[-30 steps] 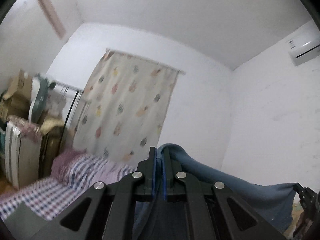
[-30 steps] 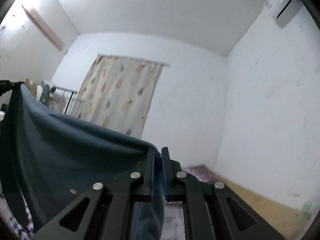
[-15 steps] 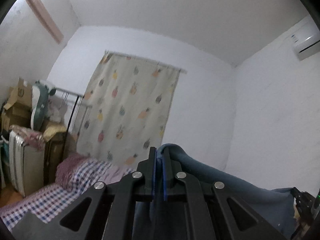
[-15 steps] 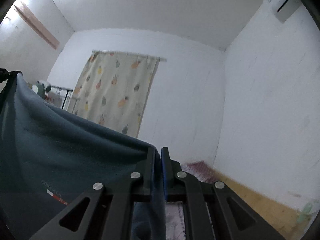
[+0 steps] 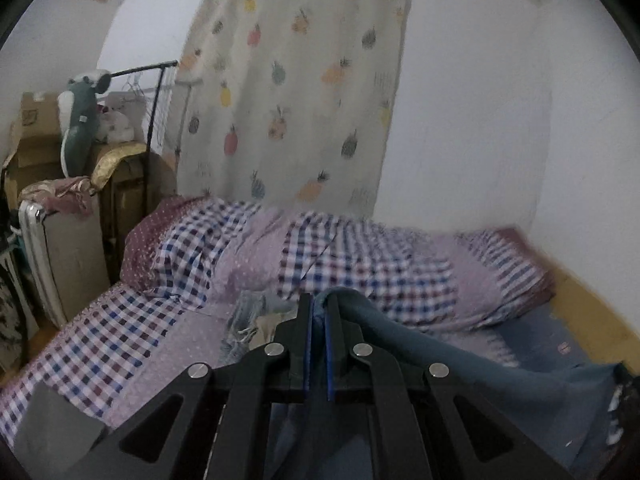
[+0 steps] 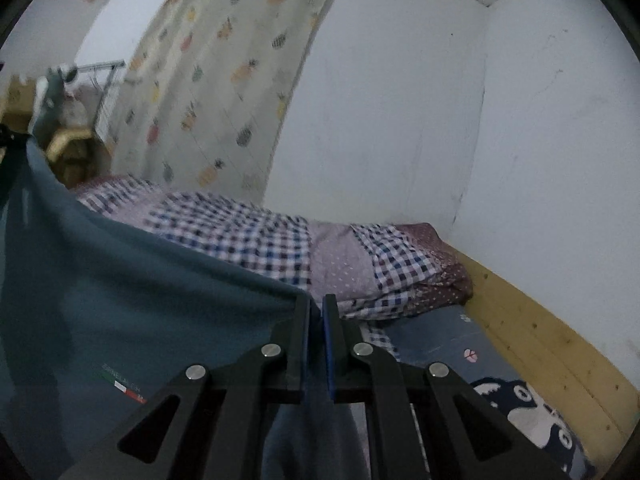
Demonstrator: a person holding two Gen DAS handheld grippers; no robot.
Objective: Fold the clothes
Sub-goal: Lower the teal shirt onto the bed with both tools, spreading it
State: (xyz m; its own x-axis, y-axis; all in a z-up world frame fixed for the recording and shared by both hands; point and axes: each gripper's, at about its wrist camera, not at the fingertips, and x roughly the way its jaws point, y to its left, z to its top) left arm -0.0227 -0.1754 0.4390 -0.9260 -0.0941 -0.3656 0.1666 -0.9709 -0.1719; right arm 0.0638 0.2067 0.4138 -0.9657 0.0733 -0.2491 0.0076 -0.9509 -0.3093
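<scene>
A dark teal-blue garment (image 6: 132,304) hangs stretched between my two grippers above a bed. My right gripper (image 6: 316,304) is shut on its top edge. From there the cloth spreads left to the far corner, which the left gripper pinches at the frame's left edge. A small striped logo (image 6: 124,384) shows on the fabric. In the left wrist view my left gripper (image 5: 318,304) is shut on the same garment (image 5: 460,372), which trails right and down toward the right gripper at the frame's right edge.
A bed with a checked purple quilt (image 5: 240,256) lies below and ahead, with a folded quilt roll (image 6: 380,268) near the wall. A wooden bed rail (image 6: 552,344) runs along the right. A pineapple-print curtain (image 5: 296,92), a clothes rack (image 5: 156,92) and boxes stand at the left.
Both grippers have tilted downward with the garment still held: the ceiling has left the views and the bed fills the lower half. The cloth hangs lower between them.
</scene>
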